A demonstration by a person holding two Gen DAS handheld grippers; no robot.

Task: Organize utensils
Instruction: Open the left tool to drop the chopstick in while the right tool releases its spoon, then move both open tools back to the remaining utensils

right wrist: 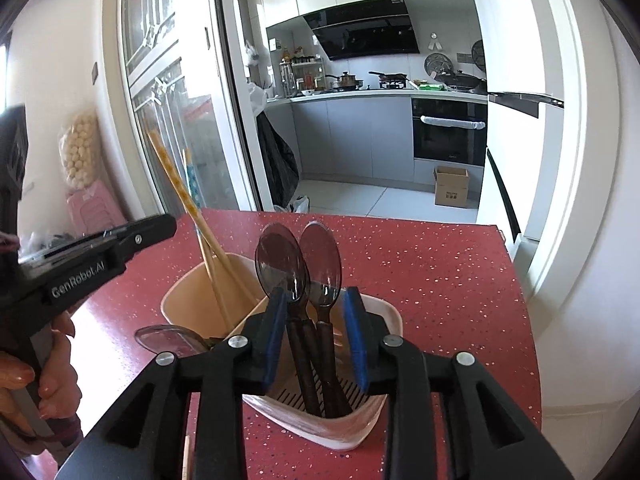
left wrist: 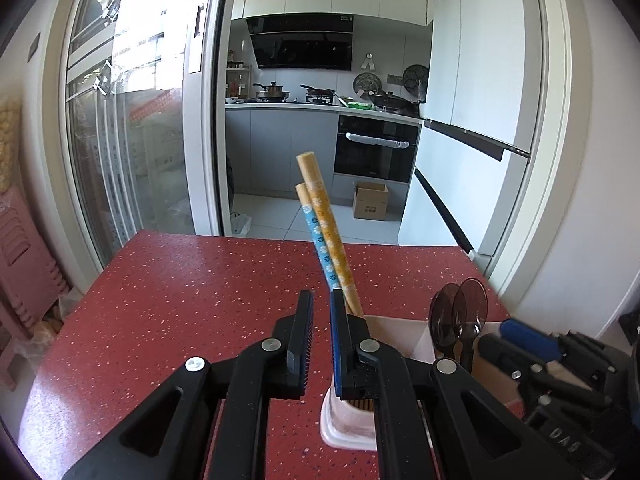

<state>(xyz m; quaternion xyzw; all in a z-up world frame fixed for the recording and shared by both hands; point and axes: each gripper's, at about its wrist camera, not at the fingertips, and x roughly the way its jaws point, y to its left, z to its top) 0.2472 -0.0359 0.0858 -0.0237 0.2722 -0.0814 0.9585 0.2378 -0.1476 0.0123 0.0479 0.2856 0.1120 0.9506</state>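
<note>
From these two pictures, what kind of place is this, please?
Most likely a home: a dining spot just outside a kitchen. Through the doorway stand a black range hood, a built-in oven and pans on the stove. The utensil holder sits on a red speckled table.

Bright daylight admitted through the glass sliding door (left wrist: 132, 120), where glare is blown out to white; red countertop (left wrist: 180, 300) evenly lit, shadows soft; strong fisheye bending and dark vignetting noted at edges; nearest gripper parts slightly softened.
</note>
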